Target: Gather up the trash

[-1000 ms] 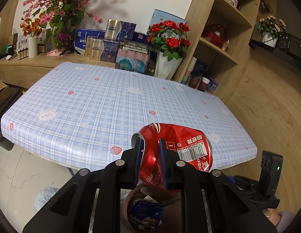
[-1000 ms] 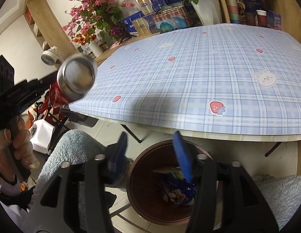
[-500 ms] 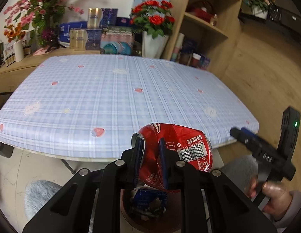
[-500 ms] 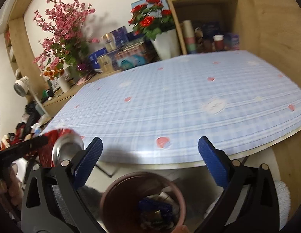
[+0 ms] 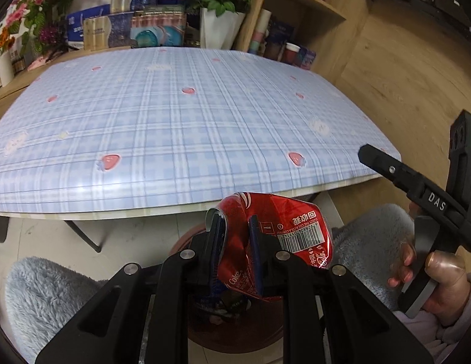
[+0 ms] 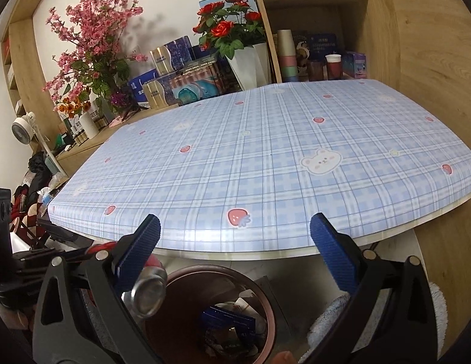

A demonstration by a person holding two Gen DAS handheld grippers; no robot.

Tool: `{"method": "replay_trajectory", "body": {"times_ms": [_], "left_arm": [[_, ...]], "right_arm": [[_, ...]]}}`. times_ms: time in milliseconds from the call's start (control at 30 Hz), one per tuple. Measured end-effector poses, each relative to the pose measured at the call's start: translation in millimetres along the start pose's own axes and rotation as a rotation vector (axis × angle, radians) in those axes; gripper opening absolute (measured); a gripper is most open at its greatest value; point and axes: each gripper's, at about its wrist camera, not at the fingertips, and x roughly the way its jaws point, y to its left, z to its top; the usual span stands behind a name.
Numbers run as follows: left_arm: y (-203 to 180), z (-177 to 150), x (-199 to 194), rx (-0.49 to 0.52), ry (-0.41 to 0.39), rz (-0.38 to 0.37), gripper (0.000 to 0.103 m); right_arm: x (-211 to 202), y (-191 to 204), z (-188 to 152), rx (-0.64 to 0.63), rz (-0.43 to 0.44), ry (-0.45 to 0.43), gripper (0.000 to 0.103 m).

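two views give us this moment. through the left wrist camera we see our left gripper (image 5: 234, 242) pinched nearly shut on a crushed red cola can (image 5: 275, 236), its blue pads biting into the dented wall so the can lies sideways between them, barcode facing up. we hold the can below the near edge of the table (image 5: 174, 127), which wears a blue plaid cloth dotted with strawberries, and above the brown trash bin (image 5: 235, 333) on the floor; the bin's rim shows just behind and beneath the can, with dark scraps inside. at the right edge a hand (image 5: 432, 279) in a pale sleeve grips the handle of our right gripper (image 5: 387, 166), only one black finger of which shows from here.

through the right wrist camera we see our right gripper (image 6: 235, 236) with its blue-padded jaws spread wide and nothing between them; they have just been opening. they frame the table edge (image 6: 265, 251) from in front of it. below them the bin (image 6: 265, 318) stands open with wrappers and a blue packet (image 6: 226, 318) in it. at lower left the can's silver end (image 6: 147, 291) pokes out over the bin's left rim, partly behind our left jaw, with the other gripper (image 6: 53, 257) dark behind it.
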Motion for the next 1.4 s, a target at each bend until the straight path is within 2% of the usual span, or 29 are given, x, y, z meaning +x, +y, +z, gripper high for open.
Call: {"method": "replay_trajectory", "body": {"times_ms": [233,367,800,933,1067,1200,1400], "left_arm": [[-5,-4,10,0.018,0.041,-0.033,0.02],[-3,-5,11,0.007,0.041,-0.038,0.044],[7,-2,4,-0.025,0.021,0.016,0.065],[9,2,-1,-0.024,0.003,0.055,0.077],[10,19,-20,0.016,-0.075,0.138,0.09],[14,48,-47,0.044,-0.159,0.216,0.093],[10,98,-105,0.083,-0.31,0.274,0.097]], "right_arm": [[1,-2,-1,0.011,0.002,0.005,0.097],[1,-1,-2,0.012,0.0,0.01,0.097],[3,4,-2,-0.003,-0.001,0.025,0.097],[2,9,3,-0.028,-0.002,0.033,0.097],[-1,20,22,-0.1,0.003,0.044,0.097],[-13,36,60,-0.175,0.003,0.021,0.097],[-43,65,118,-0.263,-0.034,-0.054,0.097]]}}
